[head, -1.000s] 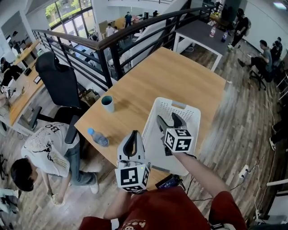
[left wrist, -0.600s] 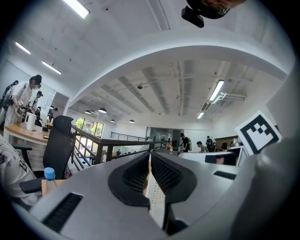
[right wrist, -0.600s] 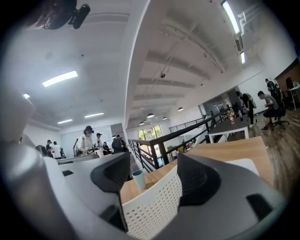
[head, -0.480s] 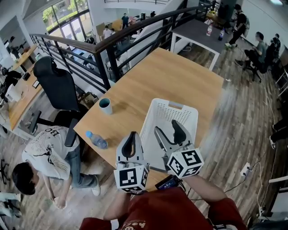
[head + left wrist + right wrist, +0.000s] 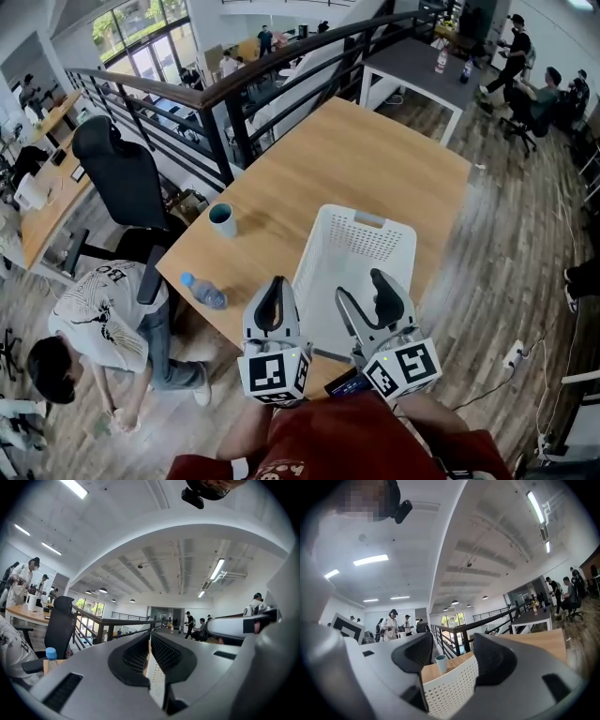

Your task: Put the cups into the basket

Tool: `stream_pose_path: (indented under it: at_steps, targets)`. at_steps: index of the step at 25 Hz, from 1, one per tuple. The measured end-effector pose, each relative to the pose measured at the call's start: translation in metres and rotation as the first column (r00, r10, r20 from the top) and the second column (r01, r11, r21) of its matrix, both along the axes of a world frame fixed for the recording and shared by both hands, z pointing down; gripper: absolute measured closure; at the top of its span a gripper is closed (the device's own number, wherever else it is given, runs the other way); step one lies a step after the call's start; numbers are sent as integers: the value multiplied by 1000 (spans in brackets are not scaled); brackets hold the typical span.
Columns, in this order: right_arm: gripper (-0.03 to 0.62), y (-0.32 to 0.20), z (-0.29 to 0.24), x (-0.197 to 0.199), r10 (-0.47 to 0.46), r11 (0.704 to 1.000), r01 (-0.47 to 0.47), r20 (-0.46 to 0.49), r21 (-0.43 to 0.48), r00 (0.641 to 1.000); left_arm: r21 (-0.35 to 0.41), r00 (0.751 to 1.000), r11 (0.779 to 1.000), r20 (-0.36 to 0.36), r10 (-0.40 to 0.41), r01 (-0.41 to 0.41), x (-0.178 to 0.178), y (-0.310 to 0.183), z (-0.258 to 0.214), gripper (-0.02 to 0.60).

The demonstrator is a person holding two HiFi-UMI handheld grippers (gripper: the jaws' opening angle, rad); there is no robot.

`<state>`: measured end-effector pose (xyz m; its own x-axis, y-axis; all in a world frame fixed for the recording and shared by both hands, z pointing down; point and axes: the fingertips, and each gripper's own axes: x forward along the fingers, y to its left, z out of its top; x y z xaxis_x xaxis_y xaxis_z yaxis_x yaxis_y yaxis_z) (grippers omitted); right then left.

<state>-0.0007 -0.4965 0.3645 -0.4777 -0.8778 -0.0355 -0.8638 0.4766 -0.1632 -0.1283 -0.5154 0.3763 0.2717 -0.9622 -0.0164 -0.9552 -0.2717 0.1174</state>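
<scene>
Standing apart from basket [image 5: 361, 246], cup [image 5: 223, 218]; water bottle [image 5: 203, 289] nearby

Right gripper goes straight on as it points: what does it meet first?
Likely the side wall of the white basket, low between the open jaws of the right gripper, though it may pass just over; the teal cup stands beyond.

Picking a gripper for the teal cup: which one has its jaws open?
The right gripper: its jaws stand apart above the white perforated plastic basket; the left gripper is shut.
</scene>
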Motion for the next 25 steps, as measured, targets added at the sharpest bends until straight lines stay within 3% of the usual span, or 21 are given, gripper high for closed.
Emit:
stream_pose_path:
  at_steps: [4,11,25]
  targets:
    - [401,8,-6,5,21,999,-19,-39,49,999,-3,1000,1000,2,-3,3,-1,0,1,560]
    - [478,15,-7,5,5,997,3,-107,74,994,-7,1000,1000,4,-4,4,0,3,1,560]
    - [571,15,3,-4,42,996,-26,-204,80,978,-10,1000,1000,3,-14,14,-3,5,1,560]
